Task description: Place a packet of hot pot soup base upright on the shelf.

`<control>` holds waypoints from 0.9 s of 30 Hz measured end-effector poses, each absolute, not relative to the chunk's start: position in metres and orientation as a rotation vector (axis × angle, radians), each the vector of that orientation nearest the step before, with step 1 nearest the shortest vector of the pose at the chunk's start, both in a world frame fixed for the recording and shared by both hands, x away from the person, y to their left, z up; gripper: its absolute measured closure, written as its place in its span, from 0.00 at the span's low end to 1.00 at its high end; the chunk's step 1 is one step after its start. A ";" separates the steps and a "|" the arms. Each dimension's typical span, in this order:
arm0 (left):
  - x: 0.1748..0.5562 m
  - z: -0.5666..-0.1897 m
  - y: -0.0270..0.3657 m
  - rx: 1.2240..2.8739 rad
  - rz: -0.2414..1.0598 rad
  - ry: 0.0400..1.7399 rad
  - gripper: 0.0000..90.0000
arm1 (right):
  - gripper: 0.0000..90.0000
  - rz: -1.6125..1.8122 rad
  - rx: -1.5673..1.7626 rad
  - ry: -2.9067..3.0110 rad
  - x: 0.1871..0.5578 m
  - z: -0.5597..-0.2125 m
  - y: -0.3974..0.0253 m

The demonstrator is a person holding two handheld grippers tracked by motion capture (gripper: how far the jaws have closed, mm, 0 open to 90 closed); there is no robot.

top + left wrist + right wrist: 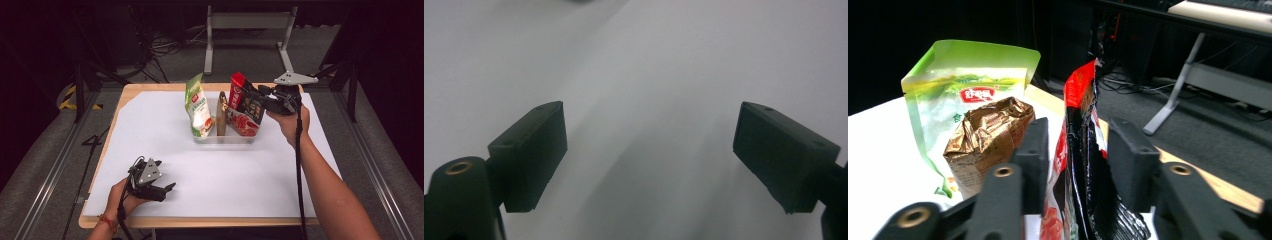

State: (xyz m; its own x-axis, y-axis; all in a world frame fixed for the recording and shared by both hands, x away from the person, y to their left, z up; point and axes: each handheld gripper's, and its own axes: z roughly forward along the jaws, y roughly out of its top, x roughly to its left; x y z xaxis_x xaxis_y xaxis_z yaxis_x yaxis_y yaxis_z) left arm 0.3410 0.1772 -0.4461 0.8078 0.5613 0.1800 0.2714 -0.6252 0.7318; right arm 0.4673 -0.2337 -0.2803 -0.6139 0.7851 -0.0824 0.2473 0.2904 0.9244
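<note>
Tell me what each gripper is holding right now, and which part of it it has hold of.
The right gripper pinches the red and black packet by its upper edge as it stands in the clear bin. The left gripper is open over the white sheet, holding nothing.

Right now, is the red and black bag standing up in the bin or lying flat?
Standing up. The red and black bag rises on edge from the clear bin, the right gripper closed on its top.
</note>
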 end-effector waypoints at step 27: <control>0.341 -0.446 0.174 2.269 0.508 0.608 0.16 | 0.38 1.237 0.898 1.992 0.447 -0.282 -0.249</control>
